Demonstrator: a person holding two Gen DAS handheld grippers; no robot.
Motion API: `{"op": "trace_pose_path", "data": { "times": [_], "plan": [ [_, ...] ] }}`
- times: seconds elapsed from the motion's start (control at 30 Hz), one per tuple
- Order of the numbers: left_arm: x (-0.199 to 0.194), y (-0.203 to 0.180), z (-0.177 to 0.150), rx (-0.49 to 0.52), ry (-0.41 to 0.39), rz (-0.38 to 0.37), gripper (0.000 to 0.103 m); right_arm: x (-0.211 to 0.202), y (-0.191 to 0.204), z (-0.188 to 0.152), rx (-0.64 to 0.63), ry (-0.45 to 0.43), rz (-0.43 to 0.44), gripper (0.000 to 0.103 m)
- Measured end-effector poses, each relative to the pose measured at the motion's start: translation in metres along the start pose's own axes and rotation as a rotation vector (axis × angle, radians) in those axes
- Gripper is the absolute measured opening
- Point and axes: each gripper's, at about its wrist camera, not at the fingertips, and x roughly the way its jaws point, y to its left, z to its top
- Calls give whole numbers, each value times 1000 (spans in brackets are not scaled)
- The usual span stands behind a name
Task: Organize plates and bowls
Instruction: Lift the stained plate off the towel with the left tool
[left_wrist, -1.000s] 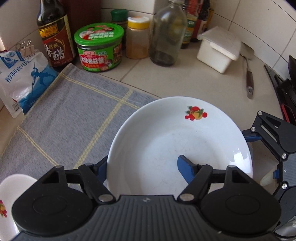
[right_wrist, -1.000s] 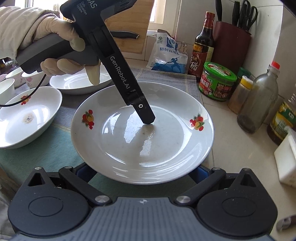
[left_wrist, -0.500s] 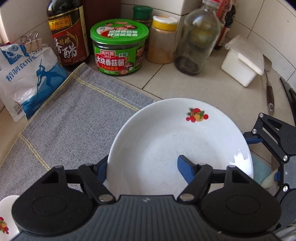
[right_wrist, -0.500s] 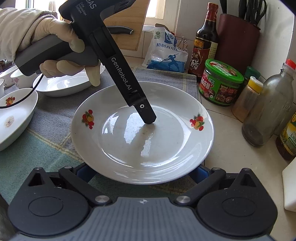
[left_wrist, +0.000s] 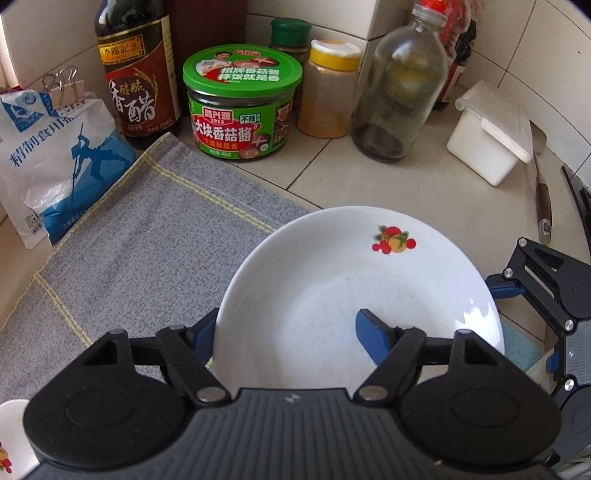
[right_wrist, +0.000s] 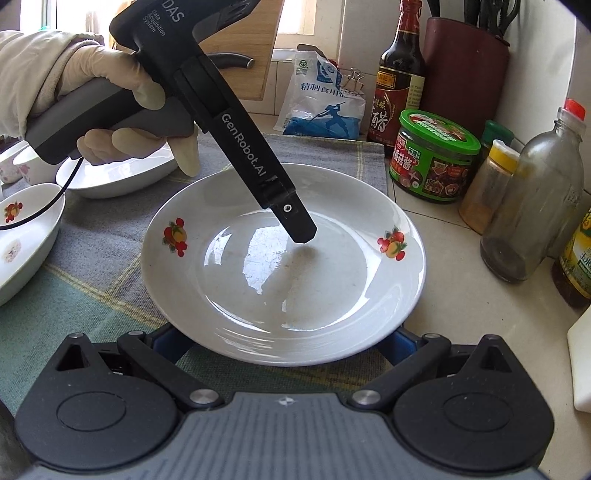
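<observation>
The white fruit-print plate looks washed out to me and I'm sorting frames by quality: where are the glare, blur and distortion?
Right wrist view: window glare streaks across the white fruit-print plate, and a backlit window blows out top left. Left wrist view: the same plate is evenly lit and the green-lidded sauce jar label is sharp. Both views: fisheye bending and dark corners.

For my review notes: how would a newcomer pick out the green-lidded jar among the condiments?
Start at the grey cloth on the tiled counter. Just past its far corner stands the squat jar, between the dark vinegar bottle and the yellow-capped spice jar. It alone has a wide green lid.
</observation>
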Motion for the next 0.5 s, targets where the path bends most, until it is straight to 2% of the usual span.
{"op": "trace_pose_path", "data": {
  "times": [0.1,0.23,0.33,0.5],
  "plan": [
    [-8,-2,-5,-6,-12,7,80,-4,2,0,4,6,-14,103],
    [-33,-7,-19,-5,-57,54,81,-15,8,-2,40,20,-47,103],
    [-58,-11,-35,-18,-94,84,86,-25,16,-8,76,32,-59,103],
    [-103,-22,-71,-51,-174,136,87,-46,42,-16,68,14,-70,103]
  ]
}}
